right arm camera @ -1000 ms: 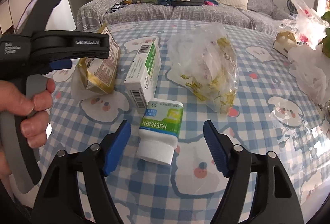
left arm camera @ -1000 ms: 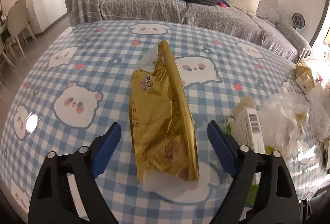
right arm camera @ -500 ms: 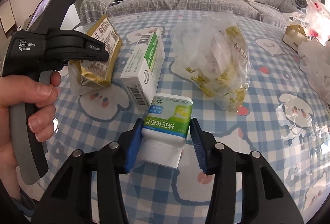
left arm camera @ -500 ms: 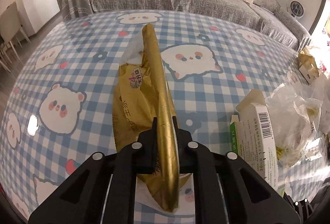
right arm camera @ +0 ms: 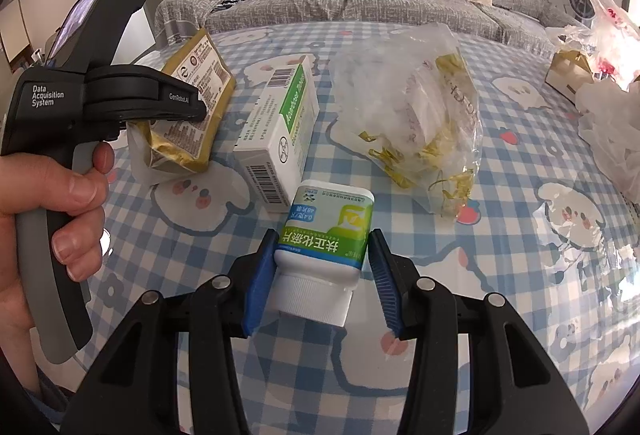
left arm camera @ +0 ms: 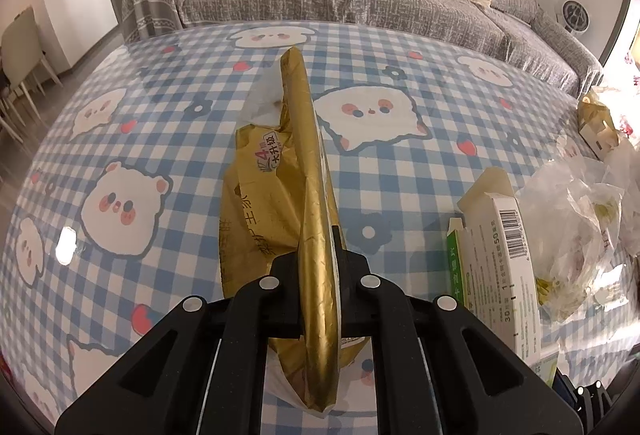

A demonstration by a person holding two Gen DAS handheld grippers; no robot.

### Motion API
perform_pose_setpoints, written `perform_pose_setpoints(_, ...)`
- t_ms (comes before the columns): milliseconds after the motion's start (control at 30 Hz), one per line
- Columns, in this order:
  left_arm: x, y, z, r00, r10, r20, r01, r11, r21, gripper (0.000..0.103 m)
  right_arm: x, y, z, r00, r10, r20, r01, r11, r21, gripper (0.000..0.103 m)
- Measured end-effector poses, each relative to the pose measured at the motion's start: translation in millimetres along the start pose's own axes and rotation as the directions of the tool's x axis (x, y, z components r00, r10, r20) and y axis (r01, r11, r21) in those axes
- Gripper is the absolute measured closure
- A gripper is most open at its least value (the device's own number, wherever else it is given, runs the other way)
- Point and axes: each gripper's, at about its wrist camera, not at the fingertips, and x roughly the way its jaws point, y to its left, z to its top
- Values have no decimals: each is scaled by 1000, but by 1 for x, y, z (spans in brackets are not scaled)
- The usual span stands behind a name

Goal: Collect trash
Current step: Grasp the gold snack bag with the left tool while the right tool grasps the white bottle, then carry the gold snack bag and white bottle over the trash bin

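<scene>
Now the left claw is pinched tight on the upright folded edge of a crinkled gold foil snack bag, which lies lengthwise toward the far edge of the blue-and-white checked tabletop printed with white bears. The right claw has its blue pads pressed against both sides of a small white plastic bottle with a green label, closed about the bottle's body with the ribbed cap pointing back at the camera; its jaws have just been closing onto it. In the right wrist view a hand grips the handle of the left tool near the tabletop's left edge. Just beyond the bottle lies a white and green cardboard medicine box, touching it at one corner, with the gold bag to its left. To the right of the box sits a crumpled clear plastic bag with yellow scraps inside. A grey sofa stands beyond the far edge.
</scene>
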Motion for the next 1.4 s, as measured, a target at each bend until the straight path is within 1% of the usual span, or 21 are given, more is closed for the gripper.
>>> perform_pose_setpoints(233, -15, 3, -7, 1000, -3, 6, 3, 1000, -1, 96, -10, 4, -4, 1000, -11, 12, 11, 1000, -6, 59)
perform_pose_setpoints(733, -52, 11, -37, 1000, -4, 11, 4, 1000, 5, 97, -47, 21, -20, 998, -41, 43, 43, 999, -30, 59)
perform_pose_setpoints(1100, -85, 23, -71, 1000, -16, 14, 16, 1000, 6, 97, -73, 31, -36, 997, -45, 56, 47, 998, -34, 59)
perform_pose_setpoints(1400, -118, 19, -96, 999, -28, 38, 27, 999, 25, 97, -97, 35, -49, 996, -42, 77, 44, 999, -27, 59)
